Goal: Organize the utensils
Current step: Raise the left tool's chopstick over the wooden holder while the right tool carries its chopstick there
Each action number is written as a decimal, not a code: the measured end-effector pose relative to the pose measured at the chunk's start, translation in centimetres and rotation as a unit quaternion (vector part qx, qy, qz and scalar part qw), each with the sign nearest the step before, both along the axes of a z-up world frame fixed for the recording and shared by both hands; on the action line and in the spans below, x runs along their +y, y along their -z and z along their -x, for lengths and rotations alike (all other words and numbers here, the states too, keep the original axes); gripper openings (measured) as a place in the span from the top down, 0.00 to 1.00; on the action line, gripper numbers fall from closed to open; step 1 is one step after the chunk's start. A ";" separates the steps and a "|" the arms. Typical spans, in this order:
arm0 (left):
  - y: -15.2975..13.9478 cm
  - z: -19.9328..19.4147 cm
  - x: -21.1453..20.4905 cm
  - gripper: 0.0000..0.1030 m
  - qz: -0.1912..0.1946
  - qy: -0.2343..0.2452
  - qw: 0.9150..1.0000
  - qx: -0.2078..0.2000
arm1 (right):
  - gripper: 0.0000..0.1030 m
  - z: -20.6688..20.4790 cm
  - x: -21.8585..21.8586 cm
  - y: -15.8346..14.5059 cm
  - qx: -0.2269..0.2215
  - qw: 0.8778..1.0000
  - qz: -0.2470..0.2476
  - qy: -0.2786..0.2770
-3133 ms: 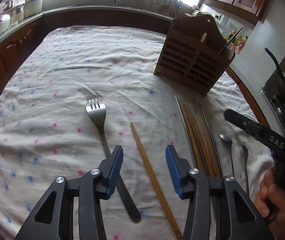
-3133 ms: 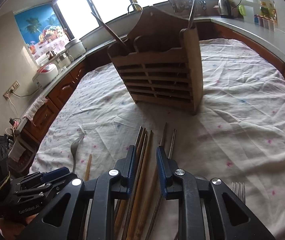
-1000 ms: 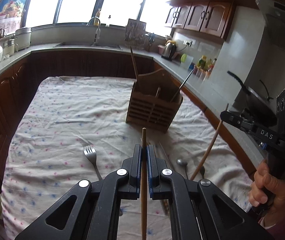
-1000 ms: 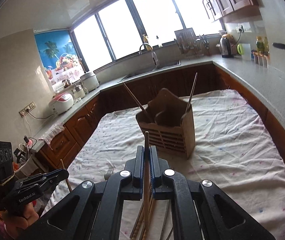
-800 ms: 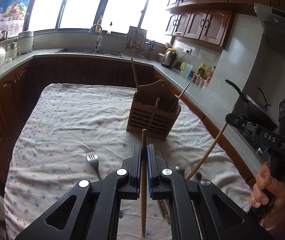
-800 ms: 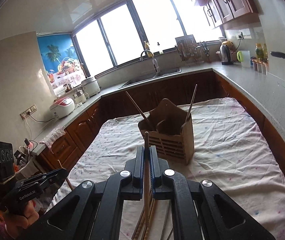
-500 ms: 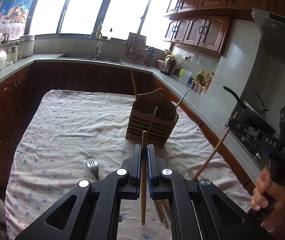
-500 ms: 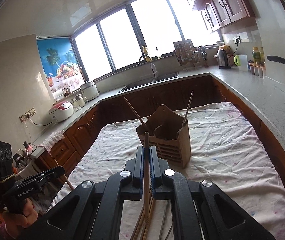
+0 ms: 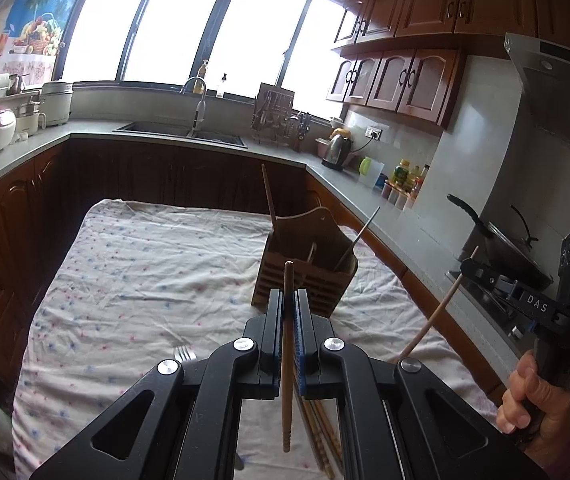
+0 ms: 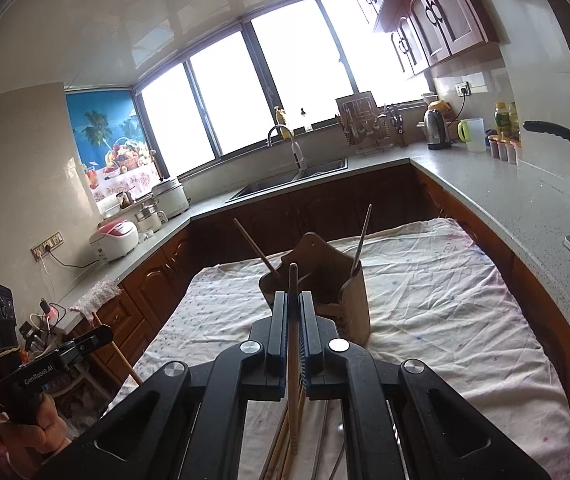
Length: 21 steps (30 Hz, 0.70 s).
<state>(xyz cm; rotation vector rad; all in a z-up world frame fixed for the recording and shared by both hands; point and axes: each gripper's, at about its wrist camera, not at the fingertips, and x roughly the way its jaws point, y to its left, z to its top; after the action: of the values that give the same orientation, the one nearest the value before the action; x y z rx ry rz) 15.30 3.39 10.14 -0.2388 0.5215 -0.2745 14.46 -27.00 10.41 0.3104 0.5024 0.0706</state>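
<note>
My left gripper (image 9: pixel 288 295) is shut on a wooden chopstick (image 9: pixel 287 400), held upright above the cloth-covered table (image 9: pixel 145 264). My right gripper (image 10: pixel 293 306) is shut on a second wooden chopstick (image 10: pixel 293 408), also raised. The slatted wooden utensil holder (image 9: pixel 305 280) stands ahead of both grippers, with one wooden stick and one metal stick leaning in it. Below the fingers, several chopsticks (image 10: pixel 279 452) lie on the cloth. A fork (image 9: pixel 185 354) lies to the left. In the left wrist view the right gripper (image 9: pixel 469 265) shows at the right with its slanted stick.
Kitchen counters wrap around the table on three sides, with a sink (image 9: pixel 181 132) at the back. A pan (image 9: pixel 513 248) sits on the stove at the right. A person's hand (image 9: pixel 533 396) grips the right handle. A metal spoon (image 10: pixel 340 428) lies beside the chopsticks.
Three seconds ago both grippers hung open low over the utensils. Each has since shut on a chopstick and lifted it. Over the last second both rose a little and the table dropped in view.
</note>
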 end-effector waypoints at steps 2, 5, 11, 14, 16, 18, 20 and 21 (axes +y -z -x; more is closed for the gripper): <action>-0.2 -0.3 0.0 0.97 0.001 -0.001 1.000 -0.006 | 0.95 -0.3 -0.2 -0.1 -0.005 1.000 -0.001 0.005; -0.4 -1.1 0.2 0.97 0.005 -0.001 1.000 -0.017 | 0.95 -1.0 -0.7 -0.4 -0.012 1.000 -0.003 0.015; -1.0 -3.5 0.2 0.97 0.018 0.000 0.999 -0.030 | 0.95 -2.8 -1.9 -1.3 -0.027 0.999 -0.005 0.030; -1.4 -5.0 0.0 0.97 0.015 0.002 0.999 -0.040 | 0.95 -4.1 -2.3 -2.0 -0.038 0.999 -0.006 0.038; -1.9 -6.3 -0.2 0.97 0.014 0.002 0.999 -0.050 | 0.95 -5.1 -2.6 -2.7 -0.047 0.998 -0.006 0.042; -2.4 -7.5 -0.4 0.97 0.014 0.001 0.998 -0.061 | 0.95 -6.1 -2.9 -3.3 -0.056 0.997 -0.005 0.046; -3.0 -8.6 -0.6 0.97 0.011 0.000 0.997 -0.071 | 0.95 -7.1 -3.1 -3.9 -0.064 0.997 -0.001 0.052; -3.2 -9.2 -0.8 0.97 0.009 0.000 0.997 -0.076 | 0.95 -7.7 -3.3 -4.2 -0.068 0.996 0.000 0.056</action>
<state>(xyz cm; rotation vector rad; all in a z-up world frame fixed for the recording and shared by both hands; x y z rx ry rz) 24.48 2.57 13.31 -0.2332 0.3678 -0.2940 22.15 -30.28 14.57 0.3314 0.3488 -0.0165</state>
